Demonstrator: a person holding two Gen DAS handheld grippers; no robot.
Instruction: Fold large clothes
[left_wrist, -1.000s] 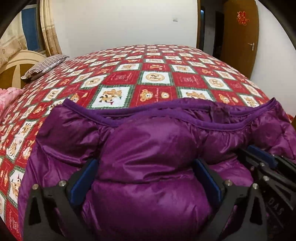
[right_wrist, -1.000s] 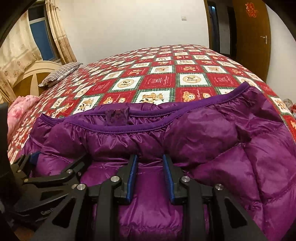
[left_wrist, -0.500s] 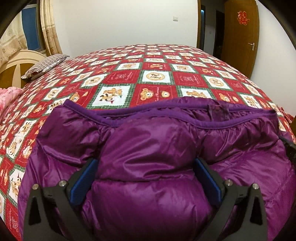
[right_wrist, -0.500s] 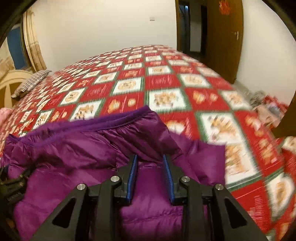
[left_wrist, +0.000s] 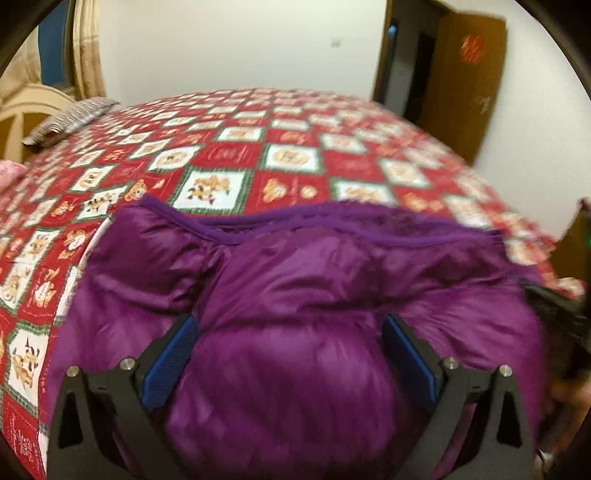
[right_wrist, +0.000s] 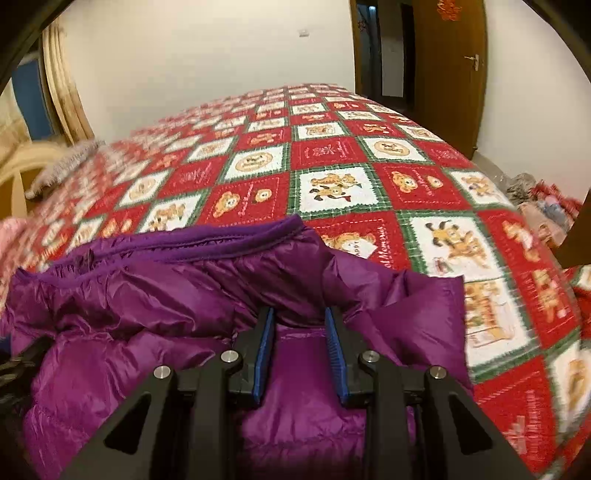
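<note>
A puffy purple jacket (left_wrist: 314, 266) lies bunched at the near edge of the bed, its collar band facing the far side. My left gripper (left_wrist: 291, 319) has its jaws set wide, and its blue pads press on a thick bulge of the jacket. My right gripper (right_wrist: 299, 312) is shut narrowly on a fold of the jacket (right_wrist: 147, 295) near its right edge. In the left wrist view the right gripper (left_wrist: 554, 306) is a dark blur at the right. The left gripper (right_wrist: 18, 365) only shows at the left edge of the right wrist view.
A red, white and green patchwork quilt (right_wrist: 332, 155) covers the bed beyond the jacket. A striped pillow (left_wrist: 70, 118) and a cream headboard (left_wrist: 22, 118) stand at the far left. A brown door (right_wrist: 447, 74) is at the far right, with cluttered items (right_wrist: 543, 199) beside the bed.
My right gripper has moved right, away from the left one, still holding jacket fabric, and more quilt now shows on its right. The left gripper has shifted slightly while keeping its hold.
</note>
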